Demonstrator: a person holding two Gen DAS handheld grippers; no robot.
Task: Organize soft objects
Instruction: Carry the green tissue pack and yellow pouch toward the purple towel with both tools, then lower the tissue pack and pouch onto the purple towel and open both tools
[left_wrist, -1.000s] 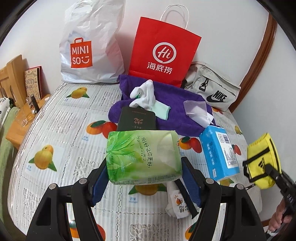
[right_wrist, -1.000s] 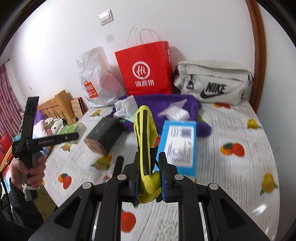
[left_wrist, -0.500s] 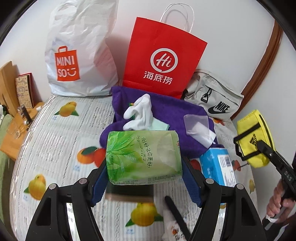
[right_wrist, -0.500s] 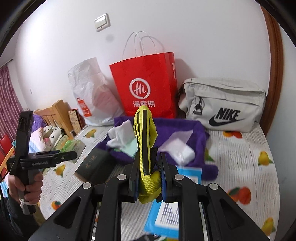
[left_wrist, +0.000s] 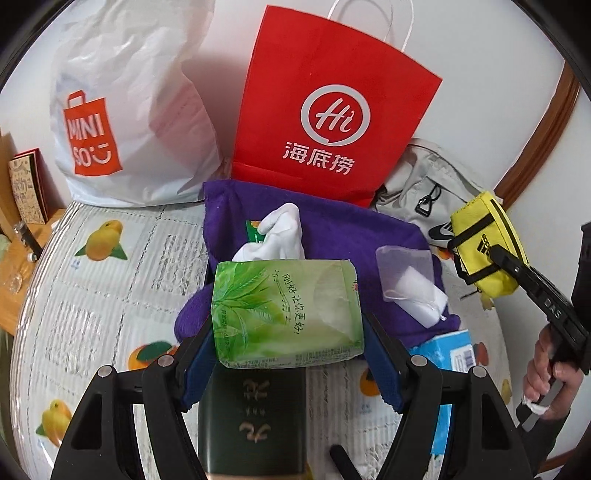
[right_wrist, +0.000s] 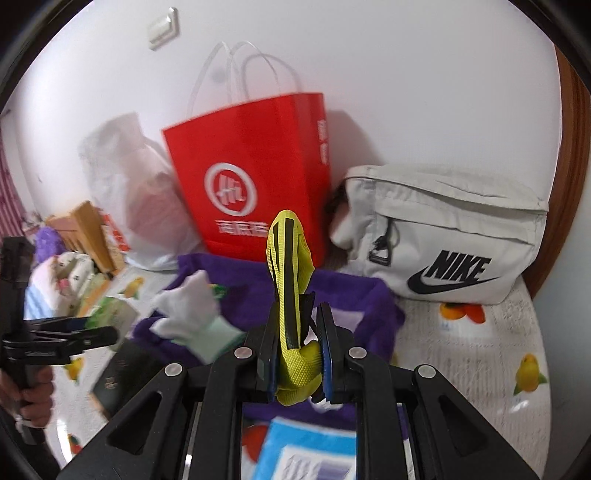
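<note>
My left gripper (left_wrist: 288, 332) is shut on a green tissue pack (left_wrist: 286, 310), held above the bed. Just beyond it lies a purple towel (left_wrist: 332, 229) with white gloves (left_wrist: 280, 236) and a clear pouch (left_wrist: 406, 280) on top. My right gripper (right_wrist: 299, 343) is shut on a yellow pouch (right_wrist: 291, 295) with black stripes, held upright over the towel (right_wrist: 373, 306); the left wrist view shows that yellow pouch (left_wrist: 484, 251) at the right. A red paper bag (left_wrist: 332, 110) and a white plastic bag (left_wrist: 125, 110) stand against the wall.
A grey Nike bag (right_wrist: 450, 236) leans at the back right. A dark green box (left_wrist: 255, 406) and a blue packet (left_wrist: 450, 354) lie on the fruit-print bedspread (left_wrist: 103, 295) below my grippers. Wooden furniture (left_wrist: 14, 266) stands at the left edge.
Both grippers have travelled toward the wall with their loads; the bags and purple towel look larger and nearer. The dark box and blue packet have slid beneath the grippers.
</note>
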